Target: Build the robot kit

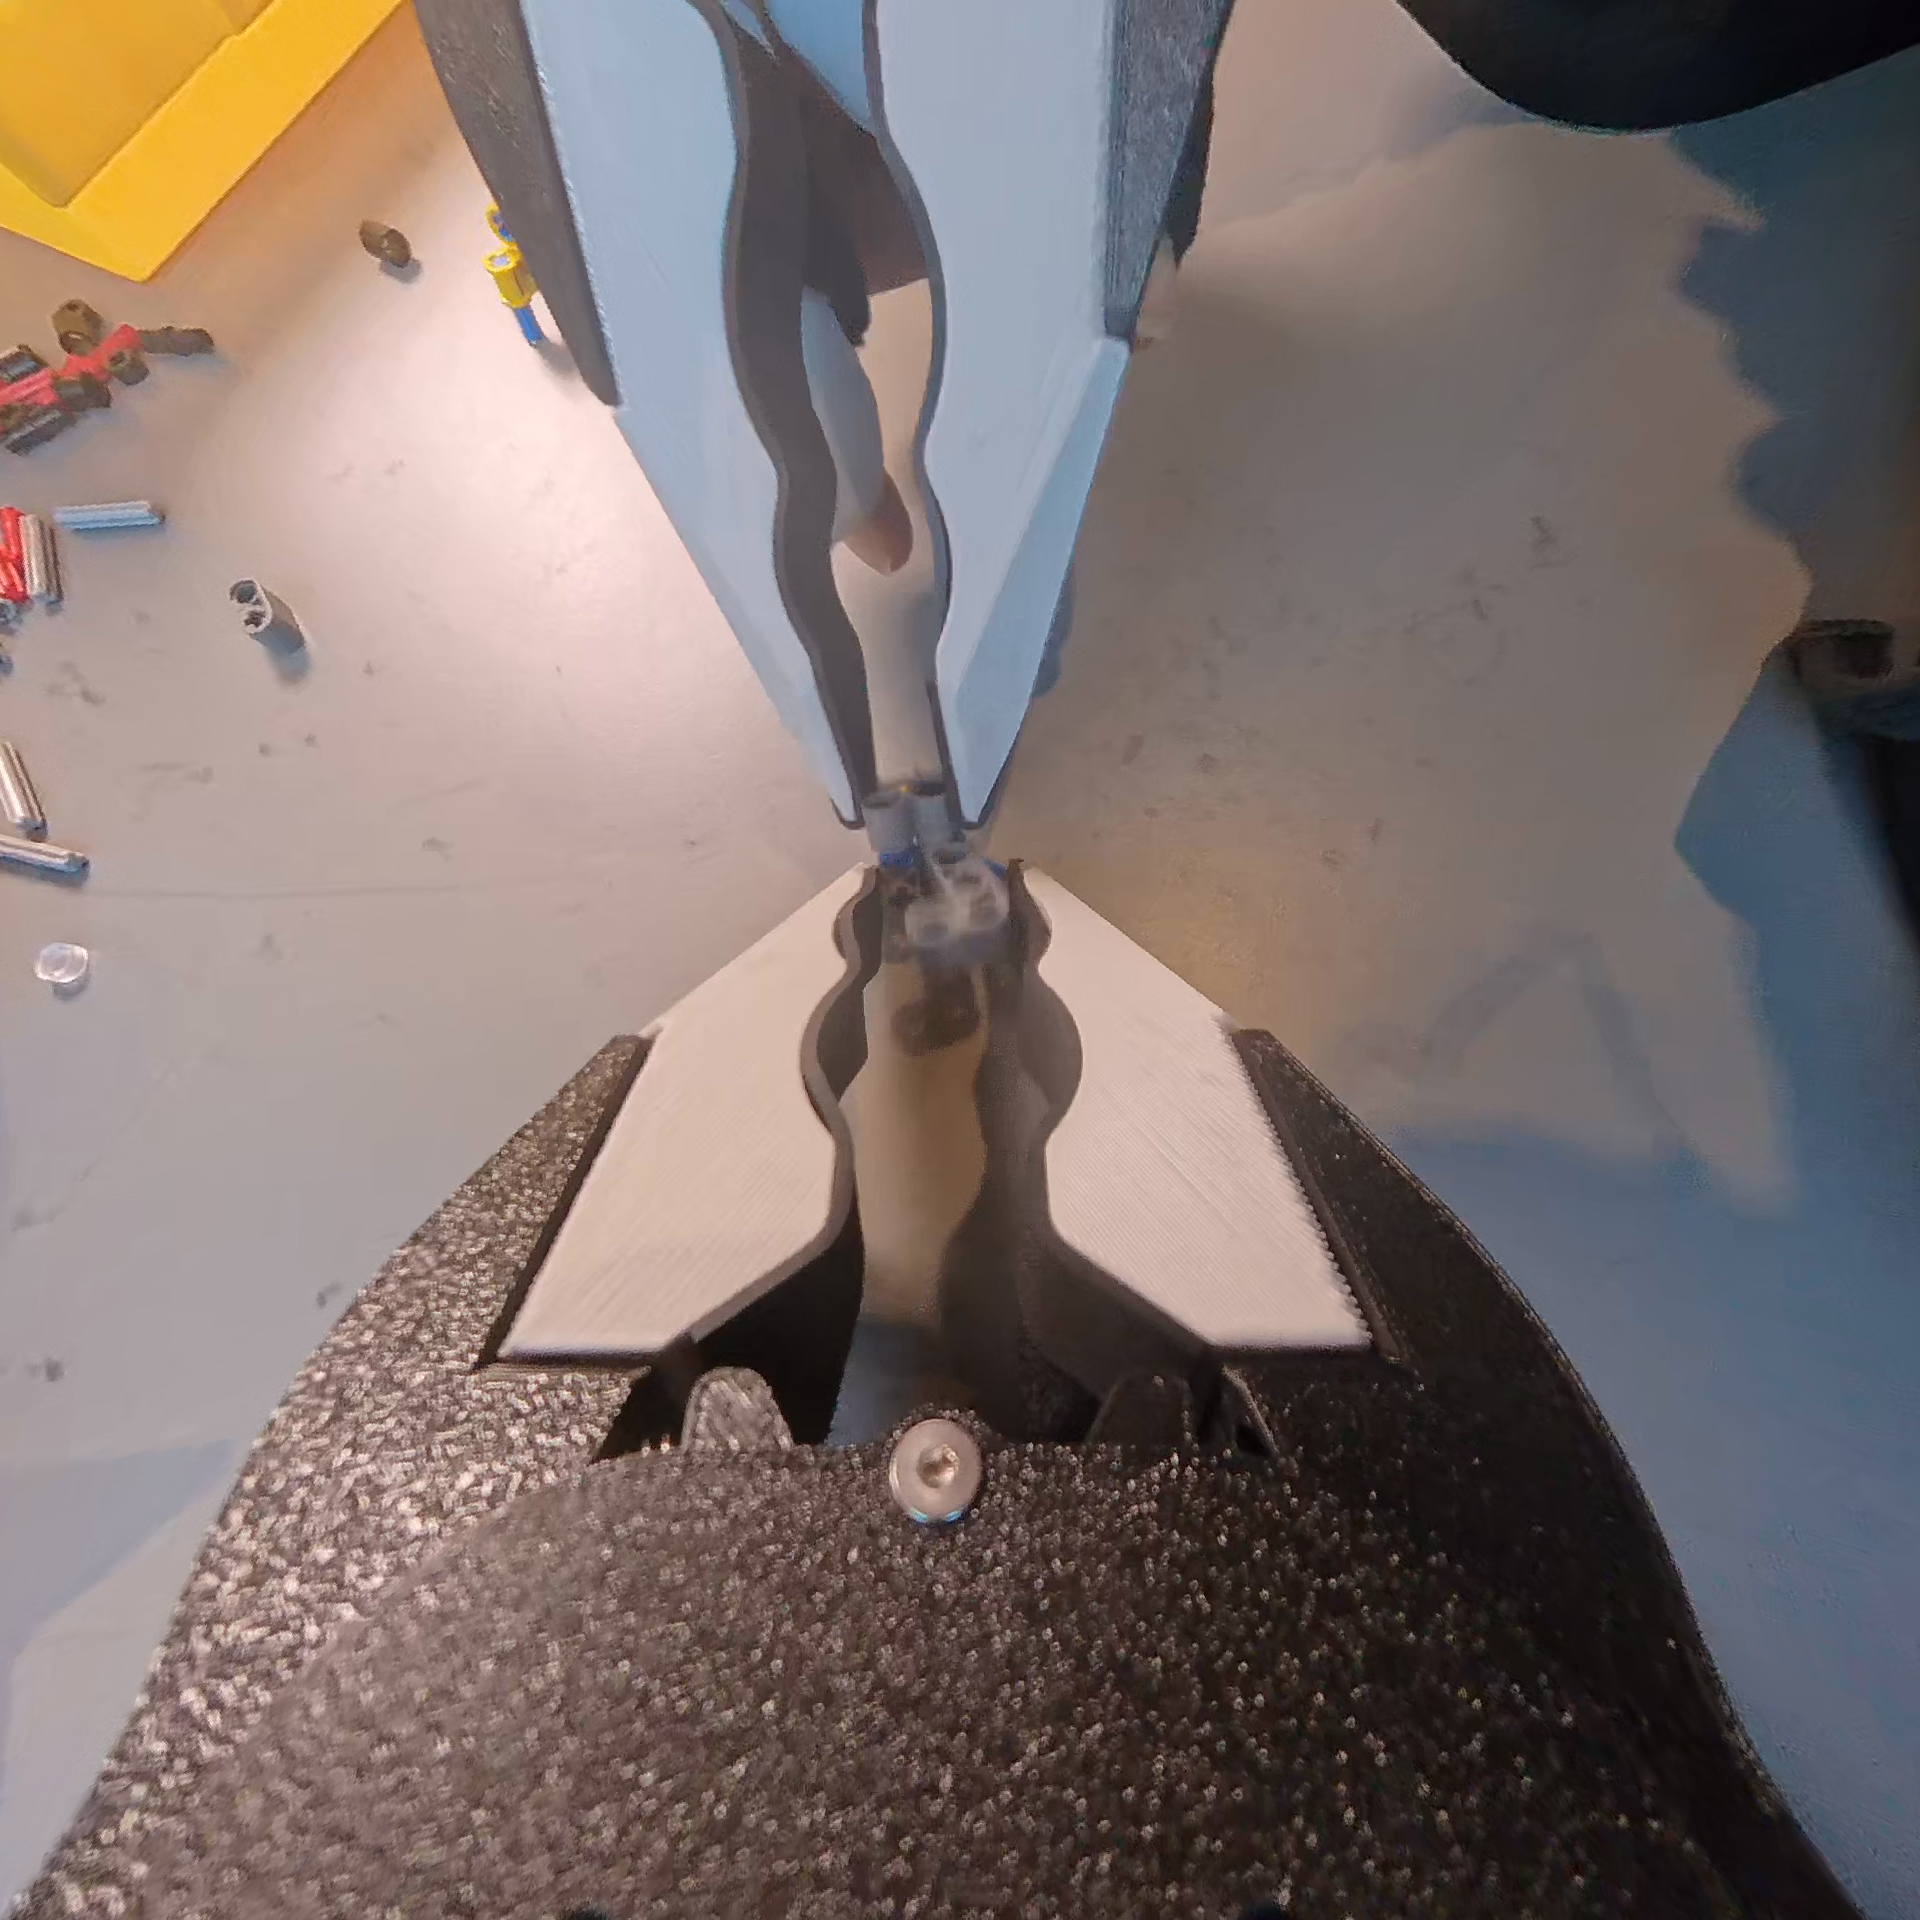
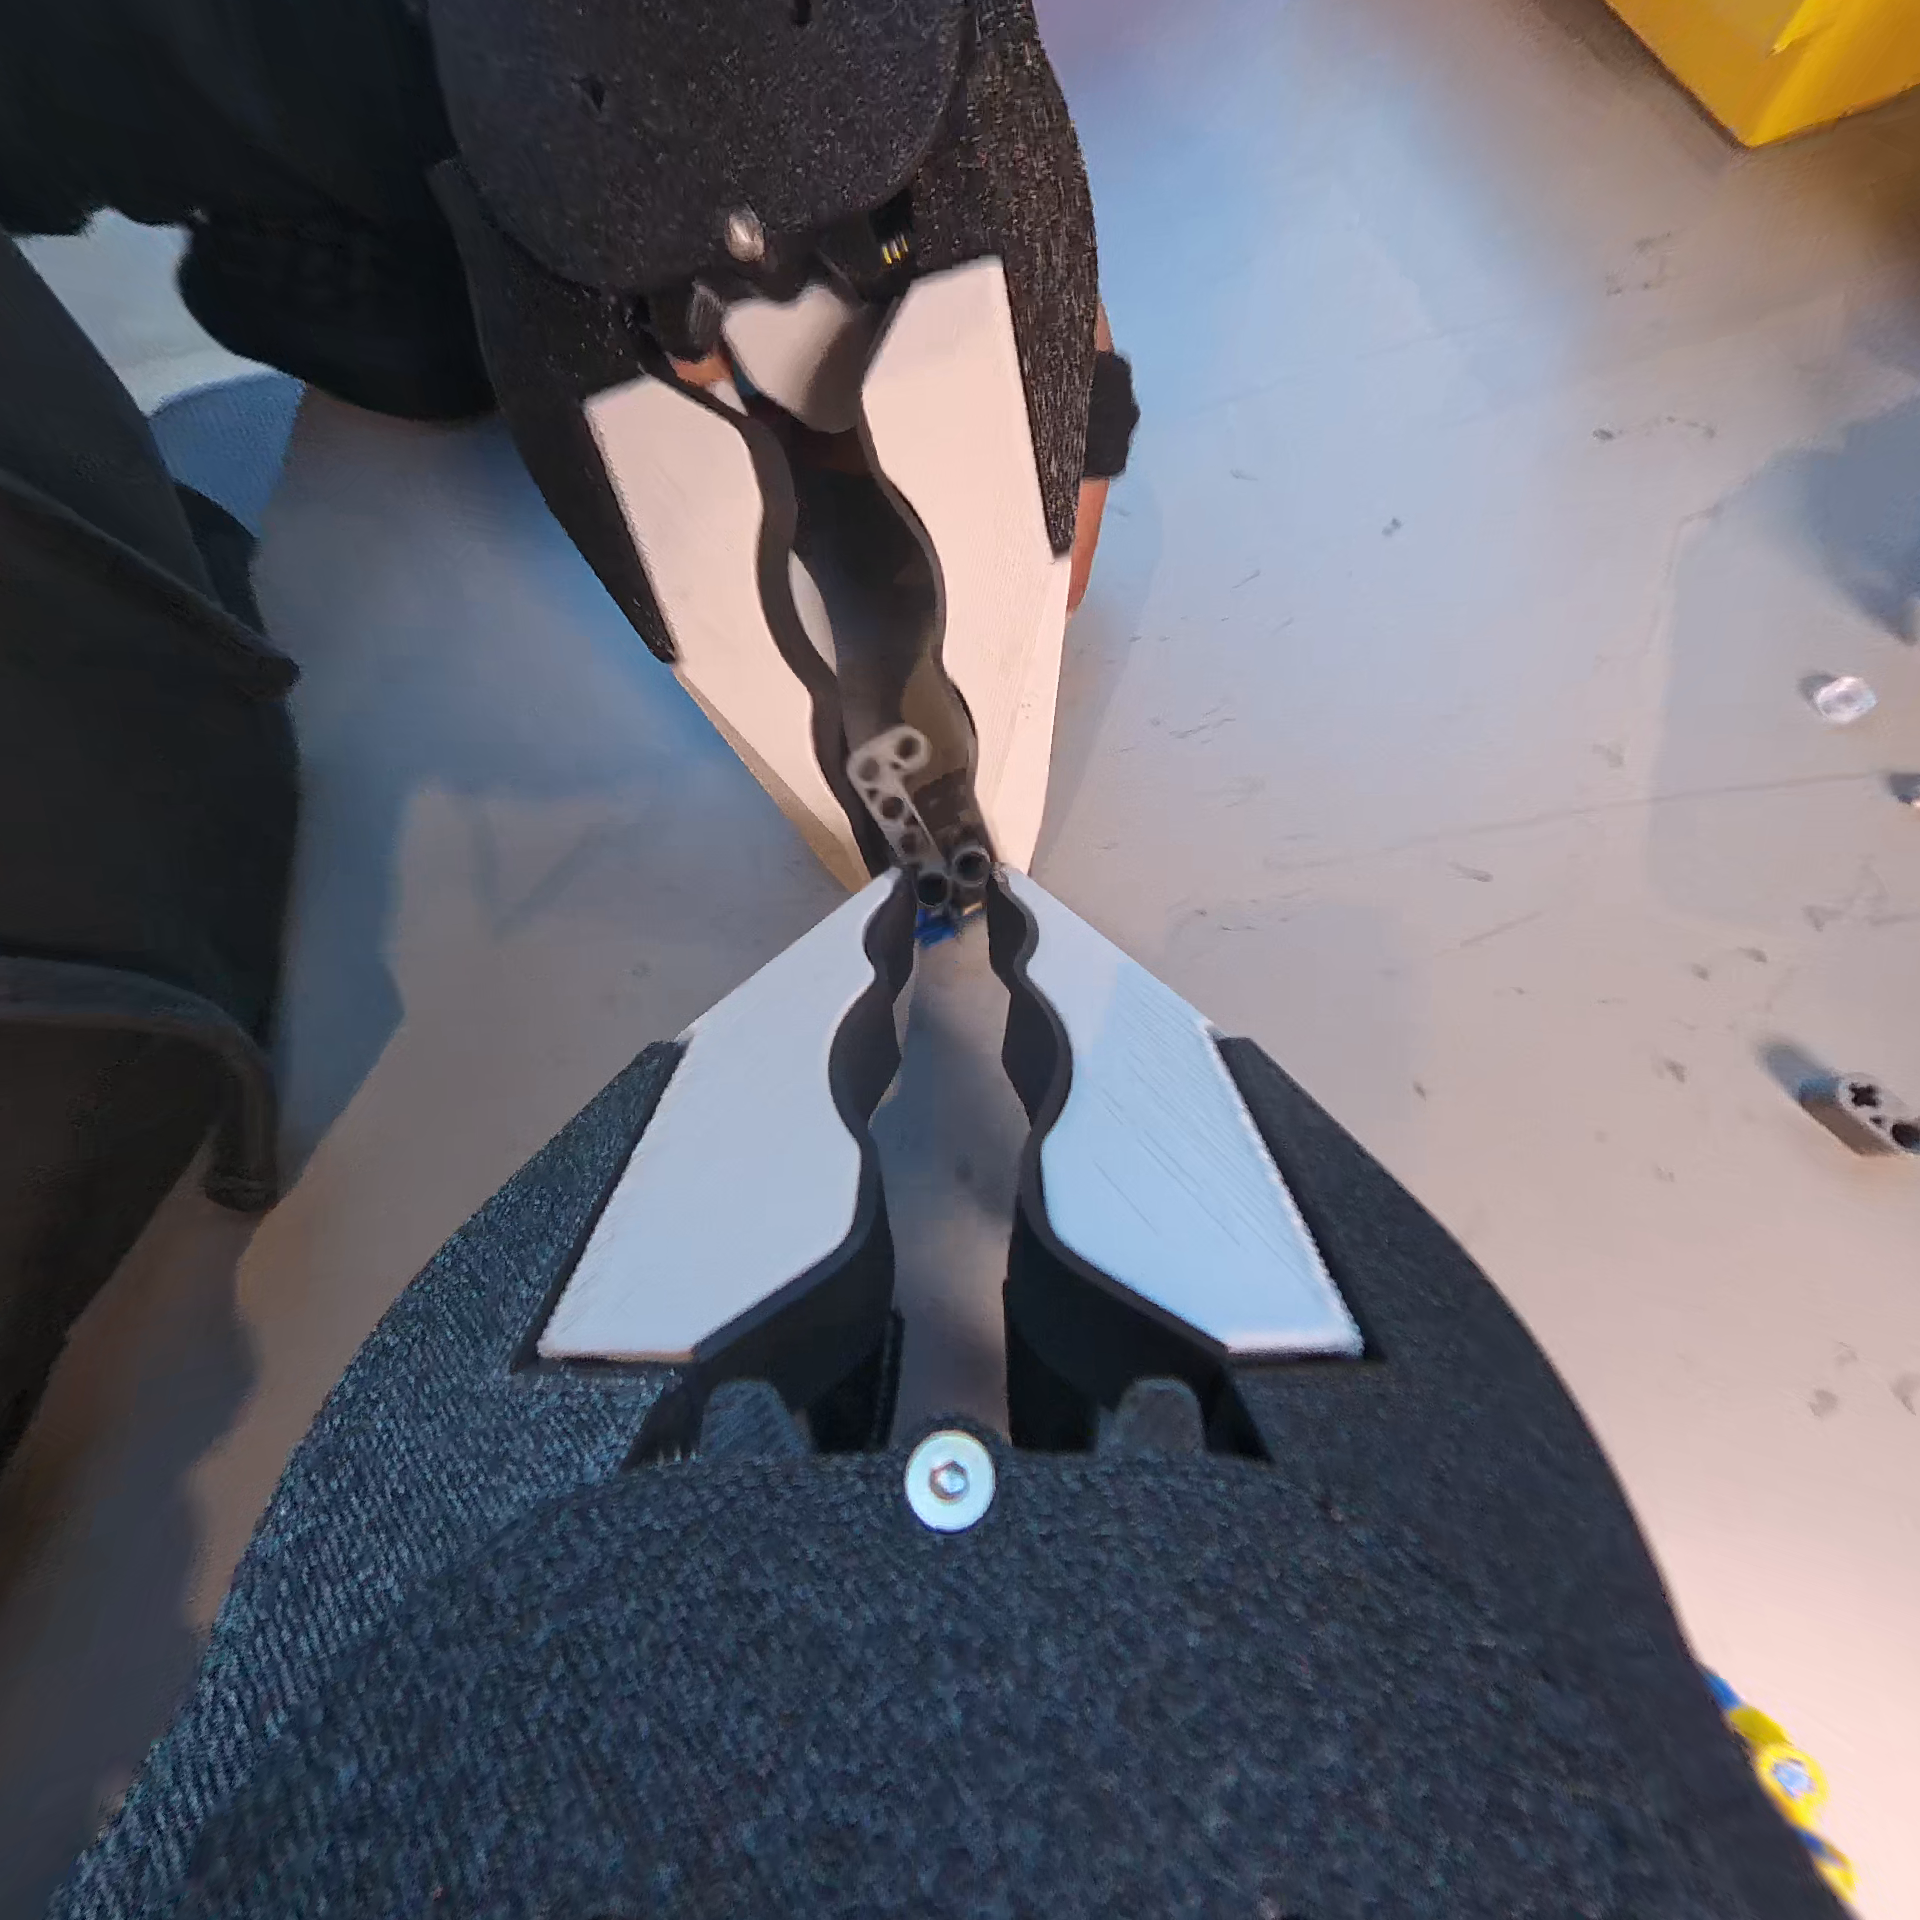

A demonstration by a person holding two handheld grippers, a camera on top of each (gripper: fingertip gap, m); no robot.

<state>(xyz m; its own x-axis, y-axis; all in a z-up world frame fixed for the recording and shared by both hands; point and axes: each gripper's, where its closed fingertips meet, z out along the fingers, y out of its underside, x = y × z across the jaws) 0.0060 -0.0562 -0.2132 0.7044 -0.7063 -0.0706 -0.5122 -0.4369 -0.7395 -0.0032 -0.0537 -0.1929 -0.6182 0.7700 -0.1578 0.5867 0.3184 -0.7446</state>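
Tip to tip above a pale table (image 1: 1351, 727). Left gripper (image 1: 940, 883) closed on a small grey toy assembly (image 1: 951, 914) with blue pins. Right gripper (image 2: 945, 894) closed on a grey connector (image 1: 912, 816), 2 round holes facing the right camera, touching that assembly. Scattered at the table's edge: red and black pieces (image 1: 73, 379), a blue rod (image 1: 107, 514), a yellow box (image 1: 135, 114).

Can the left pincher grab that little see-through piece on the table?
Probably not yet: the left gripper is shut on a small grey part, meeting the tube piece in the right gripper. Nothing lies between it and the clear piece, though.
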